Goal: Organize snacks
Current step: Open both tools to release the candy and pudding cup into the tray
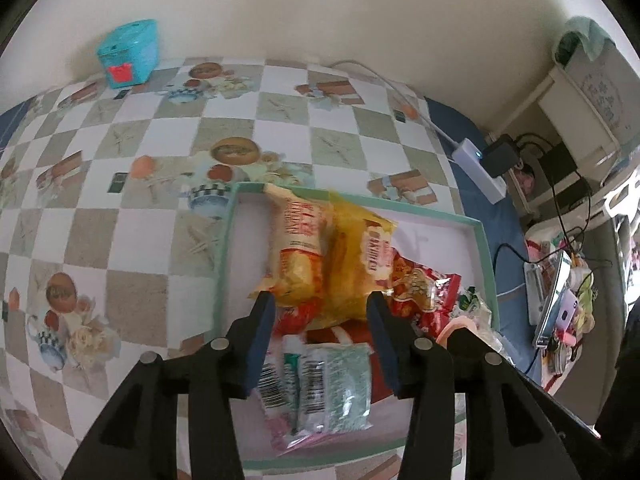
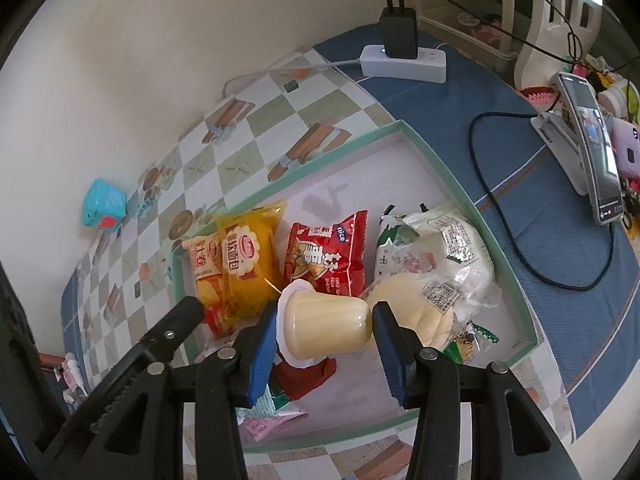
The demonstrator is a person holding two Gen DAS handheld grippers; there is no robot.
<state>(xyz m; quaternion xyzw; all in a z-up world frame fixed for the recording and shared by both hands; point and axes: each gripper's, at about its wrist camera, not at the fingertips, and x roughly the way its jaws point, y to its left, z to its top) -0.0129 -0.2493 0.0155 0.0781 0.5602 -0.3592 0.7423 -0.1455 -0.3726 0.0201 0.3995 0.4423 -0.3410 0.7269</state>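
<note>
A checkered worktop (image 2: pixel 256 128) carries a green-rimmed tray (image 2: pixel 452 176) of snacks. At the tray's ten o'clock lies a yellow bread packet (image 2: pixel 244 264), a red packet (image 2: pixel 328 260) beside it. The right hand-held gripper (image 2: pixel 325 326) clamps a pale jelly cup (image 2: pixel 326 320) (tipped sideways) above the tray; the left hand-held gripper (image 1: pixel 322 306) hovers wide, empty.

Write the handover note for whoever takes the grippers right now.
Right gripper: shut on the pudding cup, held on its side above the tray.
Left gripper: open, holding nothing, hovering over the yellow bread pack in the tray.
In the tray: yellow bread pack, orange roll pack, red snack pack, white bun pack, green-and-white sachets.
Done: most snacks sit in the tray.
Left: set the pudding cup down, tidy the overlapping packs.
</note>
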